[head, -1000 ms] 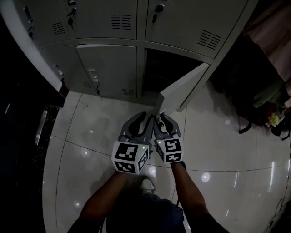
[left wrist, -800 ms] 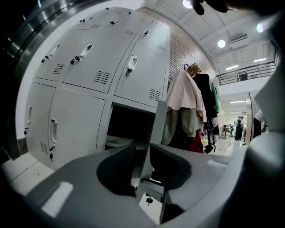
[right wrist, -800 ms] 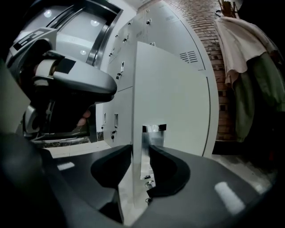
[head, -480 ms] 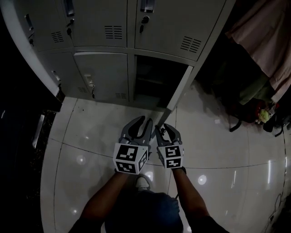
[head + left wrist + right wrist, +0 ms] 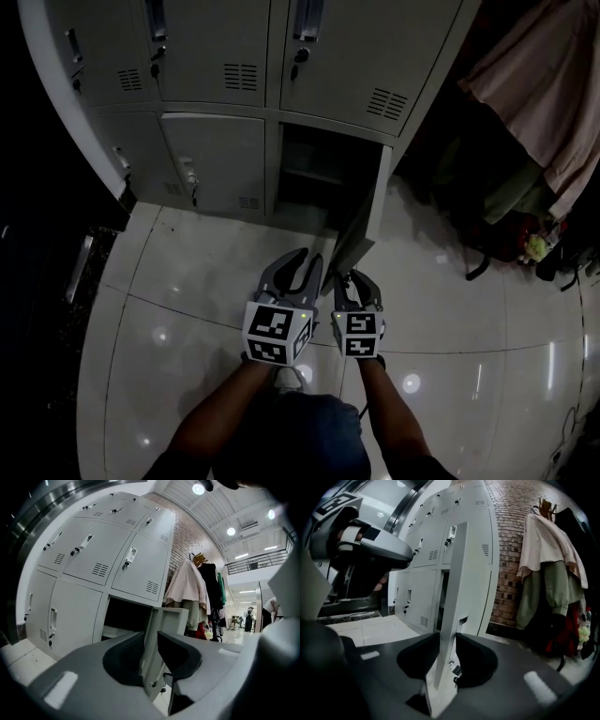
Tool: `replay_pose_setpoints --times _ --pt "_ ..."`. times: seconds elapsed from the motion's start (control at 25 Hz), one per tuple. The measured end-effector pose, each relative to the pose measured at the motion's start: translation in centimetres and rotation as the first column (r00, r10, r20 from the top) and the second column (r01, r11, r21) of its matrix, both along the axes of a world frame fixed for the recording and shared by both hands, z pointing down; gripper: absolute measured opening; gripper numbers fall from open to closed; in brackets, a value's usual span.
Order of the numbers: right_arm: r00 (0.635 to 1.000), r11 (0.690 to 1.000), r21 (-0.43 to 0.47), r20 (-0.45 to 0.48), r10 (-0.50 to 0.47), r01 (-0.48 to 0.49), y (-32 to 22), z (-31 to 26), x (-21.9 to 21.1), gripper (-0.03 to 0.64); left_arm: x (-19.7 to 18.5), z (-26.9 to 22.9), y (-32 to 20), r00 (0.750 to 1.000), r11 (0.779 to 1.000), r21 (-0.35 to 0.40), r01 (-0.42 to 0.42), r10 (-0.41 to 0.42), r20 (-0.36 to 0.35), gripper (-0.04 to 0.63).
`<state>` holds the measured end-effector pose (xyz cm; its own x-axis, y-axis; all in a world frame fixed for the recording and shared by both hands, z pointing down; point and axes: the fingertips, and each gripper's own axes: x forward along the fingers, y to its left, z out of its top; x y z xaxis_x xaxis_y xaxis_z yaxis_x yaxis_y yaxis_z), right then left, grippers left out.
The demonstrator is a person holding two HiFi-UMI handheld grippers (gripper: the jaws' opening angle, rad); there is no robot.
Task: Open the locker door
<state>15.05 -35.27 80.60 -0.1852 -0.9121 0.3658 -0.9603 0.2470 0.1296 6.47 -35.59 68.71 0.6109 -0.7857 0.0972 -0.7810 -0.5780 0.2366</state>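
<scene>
1. Grey metal locker bank (image 5: 216, 56) fills the top of the head view. Its closed lower locker front (image 5: 216, 159), which has a small handle, lies well to the left of the open grey metal locker door (image 5: 361, 225).
2. Glossy white floor tiles (image 5: 187, 272) spread below the bank and to the left of the locker door.
3. The left gripper (image 5: 307, 261), topped by its square-marked cube, hovers just left of the locker door's lower free corner. Its jaws stand released and apart with nothing pressed between them. In the left gripper view the door's edge shows beyond the gap.
4. A dark open compartment (image 5: 319, 169) sits directly behind the locker door, on its left.
5. The locker door is swung out toward the person and is seen almost edge-on.
6. The right gripper (image 5: 354, 279) is at the locker door's free edge. Its jaws have just been closing, and the thin panel edge stands between them. Both pads are against the panel, so the gripper is clenched on the door.
7. A pale pink hanging garment (image 5: 534, 94) and darker clothes beside it hang well to the right of the locker door.
</scene>
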Motion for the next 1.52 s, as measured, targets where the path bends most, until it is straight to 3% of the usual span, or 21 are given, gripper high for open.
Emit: replay_pose_setpoints --times 0.28,0.52,0.76,1.08,1.24,1.52 --pt "0.998 0.998 0.048 0.059 0.023 -0.026 0.9 -3.0 0.9 0.096 0.4 -1.2 0.0 1.000 1.000 0.003 0.010 -0.010 -0.002 0.081" --pt "0.995 0.999 -0.022 0.086 0.039 -0.037 2.2 -7.4 0.9 0.095 0.3 -5.7 0.5 1.000 0.998 -0.055 0.009 -0.008 0.020 0.081" --pt "0.995 0.999 -0.037 0.101 0.014 -0.010 4.2 -17.3 -0.9 0.095 -1.2 -15.0 2.7 0.999 0.997 -0.067 0.035 -0.032 0.041 0.081" --pt "0.994 0.999 0.009 0.093 -0.049 0.048 8.9 -32.2 -4.0 0.078 -3.8 -28.1 8.1 0.995 0.997 -0.040 0.069 -0.066 0.081 0.050" --pt "0.992 0.996 0.048 0.100 -0.076 0.072 12.6 -39.7 -5.9 0.041 -5.9 -33.9 12.7 0.989 0.995 -0.029 0.097 -0.093 0.112 0.005" --pt "0.985 0.985 0.104 0.091 -0.145 0.135 20.6 -50.8 -10.1 0.009 -9.9 -42.6 21.8 0.984 0.988 -0.009 0.151 -0.150 0.094 0.005"
